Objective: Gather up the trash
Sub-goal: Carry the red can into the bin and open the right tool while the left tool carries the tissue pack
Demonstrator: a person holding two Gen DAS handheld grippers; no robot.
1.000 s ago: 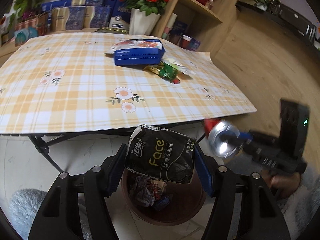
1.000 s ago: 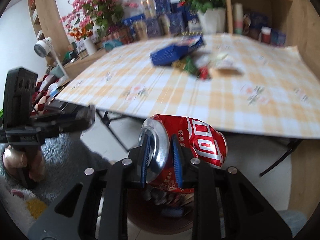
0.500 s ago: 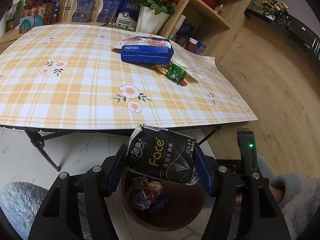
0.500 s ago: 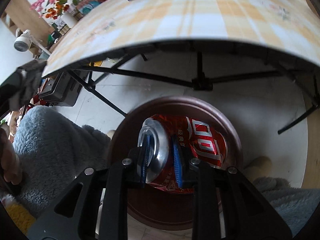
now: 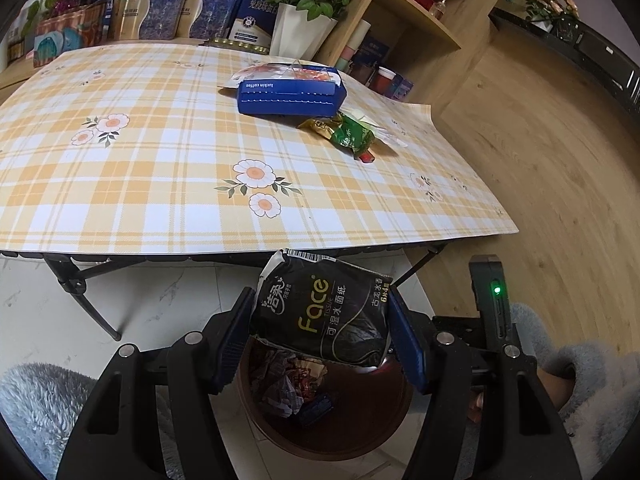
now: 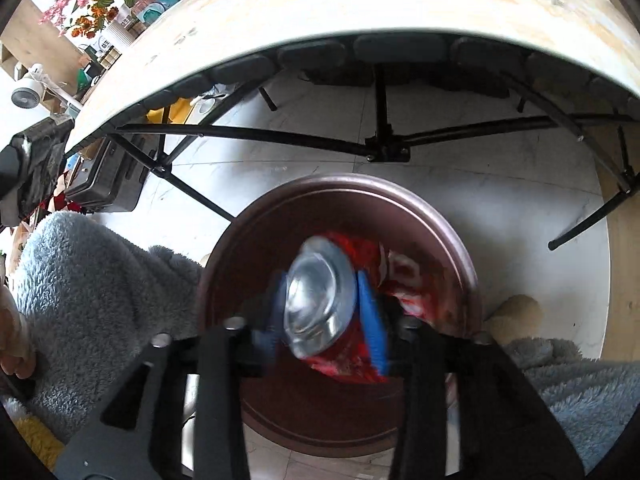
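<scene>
Right gripper [image 6: 322, 312] jaws just been opening; crushed red aluminium drink can [image 6: 320, 304] between them, pads apparently off it, can blurred, likely dropping. Half second ago same can pinched tight at its rim. Round brown plastic waste bin [image 6: 452, 240] directly below, so can counts as nearly binned. Left gripper [image 5: 320, 340] clenched on black crinkled plastic tissue wrapper [image 5: 324, 312] over bin, next for release. Blue cardboard box [image 5: 290, 96] and green foil snack wrapper [image 5: 352, 136] remain on yellow checked tablecloth [image 5: 160, 160].
</scene>
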